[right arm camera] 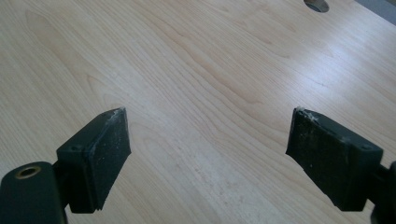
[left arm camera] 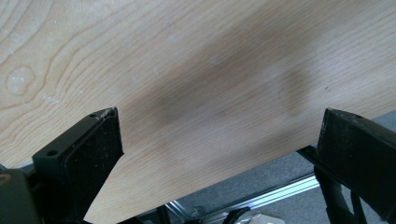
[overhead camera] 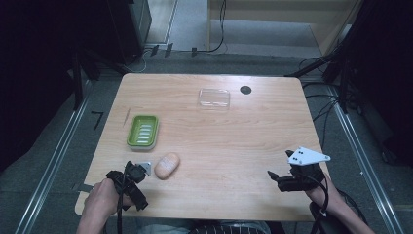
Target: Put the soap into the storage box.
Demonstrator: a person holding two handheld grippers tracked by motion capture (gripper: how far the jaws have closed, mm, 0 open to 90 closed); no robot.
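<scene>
My left gripper rests at the table's near left corner, just left of a beige oval soap bar. In the left gripper view its jaws stand wide apart over bare wood by the table's edge, with nothing between them. A green soap dish sits beyond the soap. My right gripper is at the near right, pointing left across the table. Its jaws are open over bare wood and hold nothing.
A clear plastic lid lies at the far middle of the wooden table, next to a round black cable hole, also visible as a cable hole in the right gripper view. Metal rails run on the floor along both sides.
</scene>
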